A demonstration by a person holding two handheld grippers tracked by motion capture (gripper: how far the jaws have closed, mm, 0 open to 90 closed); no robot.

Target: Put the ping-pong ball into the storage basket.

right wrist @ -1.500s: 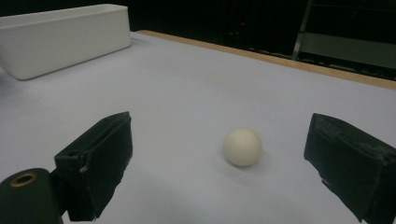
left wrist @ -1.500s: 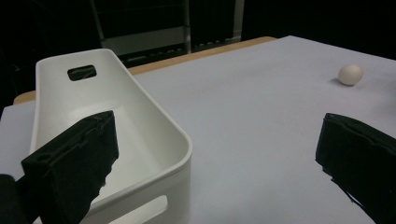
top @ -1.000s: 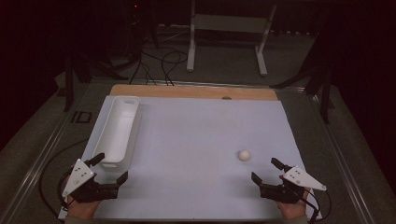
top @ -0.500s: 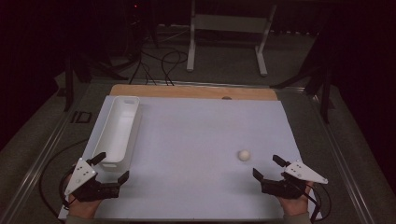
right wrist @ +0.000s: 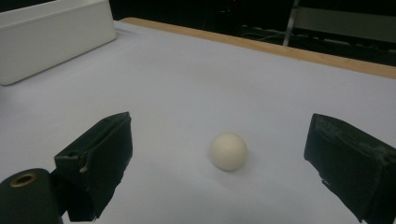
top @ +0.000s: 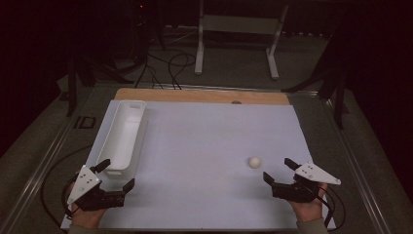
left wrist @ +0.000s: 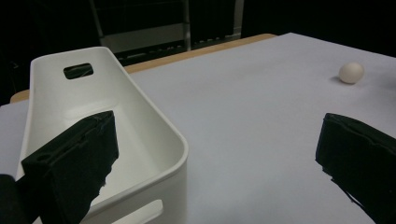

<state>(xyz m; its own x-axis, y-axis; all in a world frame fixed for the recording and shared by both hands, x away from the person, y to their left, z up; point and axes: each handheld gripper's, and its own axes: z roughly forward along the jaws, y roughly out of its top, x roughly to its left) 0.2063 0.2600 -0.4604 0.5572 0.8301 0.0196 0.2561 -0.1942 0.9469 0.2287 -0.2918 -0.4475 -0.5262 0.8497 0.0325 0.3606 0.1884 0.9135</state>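
A small cream ball [top: 254, 162] lies on the white mat at the right. My right gripper [top: 277, 168] is open just behind the ball on the near side. In the right gripper view the ball [right wrist: 228, 150] lies a short way ahead of that gripper [right wrist: 219, 123], between the lines of its two jaws and touching neither. My left gripper [top: 118, 174] is open at the near end of a long white tray [top: 130, 102]. In the left gripper view one jaw of that gripper [left wrist: 217, 126] stands over the tray's [left wrist: 154, 116] near end and the other over bare mat. The ball [left wrist: 351, 73] is far off.
The white mat [top: 204, 146] covers most of the wooden table, with a strip of wood [top: 195, 95] bare at the far edge. The tray is empty and has handle slots in its ends. Cables and a metal stand [top: 234, 29] are on the dark floor beyond.
The right gripper has crept slightly forward toward the ball. The left gripper, the tray and the ball have stayed put.
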